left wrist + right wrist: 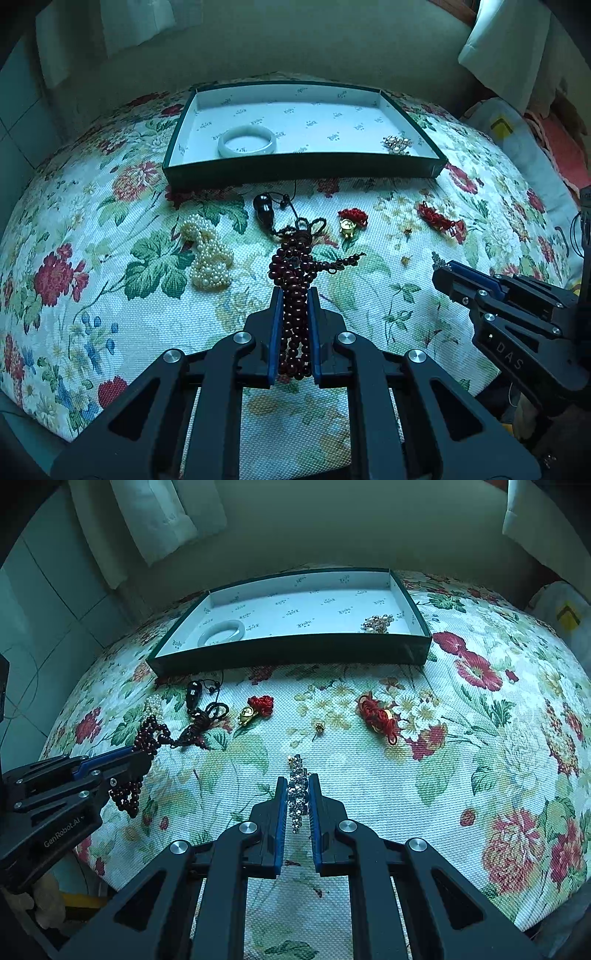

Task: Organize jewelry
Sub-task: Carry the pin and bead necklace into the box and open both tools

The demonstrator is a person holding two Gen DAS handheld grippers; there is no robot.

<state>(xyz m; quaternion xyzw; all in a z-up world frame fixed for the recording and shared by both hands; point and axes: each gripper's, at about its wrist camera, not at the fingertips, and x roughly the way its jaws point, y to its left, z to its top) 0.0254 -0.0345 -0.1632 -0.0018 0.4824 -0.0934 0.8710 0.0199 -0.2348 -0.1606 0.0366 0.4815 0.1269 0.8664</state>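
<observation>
Holding two pieces: tray point(295, 168) contains two, table six.

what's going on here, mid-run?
Jewelry sorting on a floral-covered table. The left gripper is shut on a dark red bead strand; the right gripper is shut on a rhinestone piece. The green tray already holds a pale bangle and a small pearl-and-gold cluster. On the cloth outside the tray are a pearl strand, a black pendant on cord, and two red-cord charms.
</observation>
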